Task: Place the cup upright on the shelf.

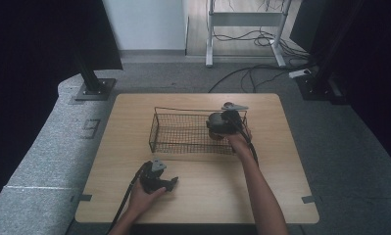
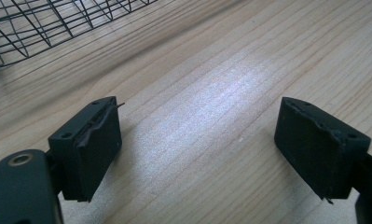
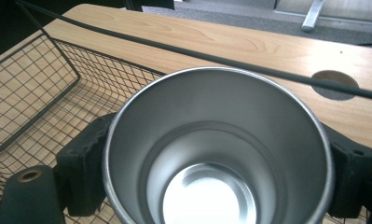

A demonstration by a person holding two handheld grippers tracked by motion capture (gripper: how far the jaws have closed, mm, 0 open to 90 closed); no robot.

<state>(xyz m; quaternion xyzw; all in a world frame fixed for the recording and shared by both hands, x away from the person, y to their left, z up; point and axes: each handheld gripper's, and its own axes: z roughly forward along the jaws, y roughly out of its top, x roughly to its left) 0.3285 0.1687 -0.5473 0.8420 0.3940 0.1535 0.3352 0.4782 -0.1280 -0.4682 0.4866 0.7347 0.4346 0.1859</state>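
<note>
Right tool [image 3: 211, 154] clamped on a steel cup [image 3: 216, 140], held upright at the right end of the wire basket [image 1: 183, 131]. Looks about to be set down or lifted out; cannot tell which. Left tool [image 2: 197, 144] spread wide, empty, low over the tabletop [image 1: 207, 191].

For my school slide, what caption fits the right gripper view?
Right tongs grip a shiny steel cup over a wire basket.
</note>
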